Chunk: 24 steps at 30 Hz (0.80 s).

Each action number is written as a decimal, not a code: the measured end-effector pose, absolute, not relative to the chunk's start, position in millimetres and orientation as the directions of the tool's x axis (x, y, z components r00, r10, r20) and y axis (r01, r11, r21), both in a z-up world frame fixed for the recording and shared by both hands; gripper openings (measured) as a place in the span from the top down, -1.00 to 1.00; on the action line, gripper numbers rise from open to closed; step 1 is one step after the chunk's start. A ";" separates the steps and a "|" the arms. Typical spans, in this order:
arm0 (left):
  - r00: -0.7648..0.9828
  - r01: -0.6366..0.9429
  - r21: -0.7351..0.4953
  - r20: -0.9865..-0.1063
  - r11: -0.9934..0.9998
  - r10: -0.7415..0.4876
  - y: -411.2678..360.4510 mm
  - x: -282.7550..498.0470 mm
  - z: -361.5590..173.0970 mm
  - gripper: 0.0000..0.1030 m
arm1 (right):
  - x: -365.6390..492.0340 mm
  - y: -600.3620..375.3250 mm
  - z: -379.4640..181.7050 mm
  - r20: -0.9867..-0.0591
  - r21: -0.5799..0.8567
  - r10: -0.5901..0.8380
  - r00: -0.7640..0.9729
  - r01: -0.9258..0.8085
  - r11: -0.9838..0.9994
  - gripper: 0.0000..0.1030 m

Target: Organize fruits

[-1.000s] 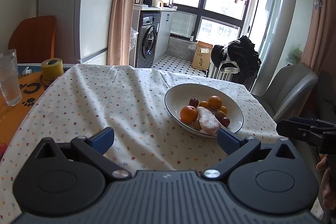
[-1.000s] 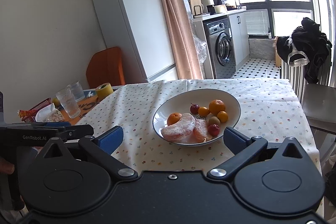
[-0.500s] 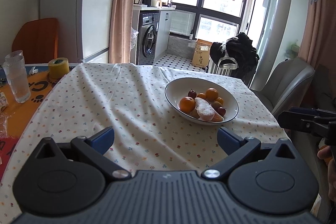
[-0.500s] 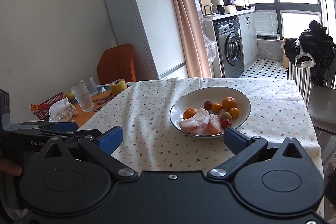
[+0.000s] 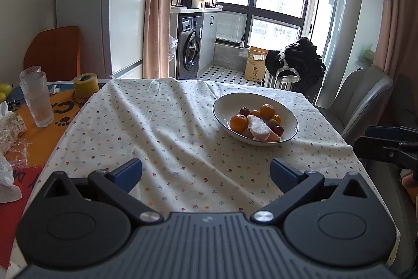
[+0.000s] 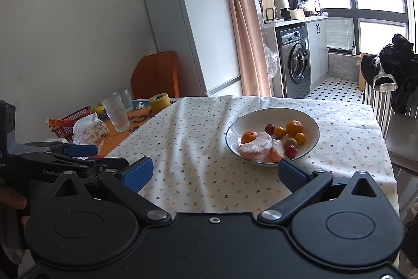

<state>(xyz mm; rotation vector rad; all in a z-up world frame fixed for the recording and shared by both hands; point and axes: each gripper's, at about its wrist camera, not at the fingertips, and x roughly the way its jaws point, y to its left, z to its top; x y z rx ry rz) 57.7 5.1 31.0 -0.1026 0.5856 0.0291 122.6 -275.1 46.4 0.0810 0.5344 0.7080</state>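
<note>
At the left of the left wrist frame, stacked glasses (image 5: 36, 98) and a yellow tape roll (image 5: 85, 85) stand beside the flowered tablecloth (image 5: 167, 137). The left gripper (image 5: 206, 175), jaws wide and empty, sits low in the centre. The white bowl (image 5: 288, 114) of fruit lies above and right of its jaws, well apart. In the right wrist frame, the right gripper (image 6: 215, 173), jaws also wide and empty, has the bowl (image 6: 311, 127) just above its right finger.

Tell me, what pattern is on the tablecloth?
White tablecloth dotted with tiny coloured flowers, clearest in the left wrist view.
</note>
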 end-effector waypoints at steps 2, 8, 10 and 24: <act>0.833 -0.055 -0.088 -0.553 0.995 -0.003 5.2 54.8 32.6 -1.00 | 120.5 -275.2 47.6 -0.442 0.246 0.640 0.629 -0.601 0.761 -1.00; 0.840 -0.058 -0.091 -0.543 0.994 -0.001 4.1 46.7 37.0 -1.00 | 115.0 -276.3 51.8 -0.440 0.239 0.649 0.621 -0.615 0.751 -1.00; 0.841 -0.057 -0.089 -0.541 0.994 0.000 3.6 45.2 38.0 -1.00 | 113.5 -277.1 52.7 -0.441 0.235 0.649 0.620 -0.618 0.750 -1.00; 0.839 -0.056 -0.103 -0.544 0.993 -0.009 9.4 41.3 38.7 -1.00 | 110.7 -274.5 54.8 -0.449 0.224 0.648 0.615 -0.625 0.748 -1.00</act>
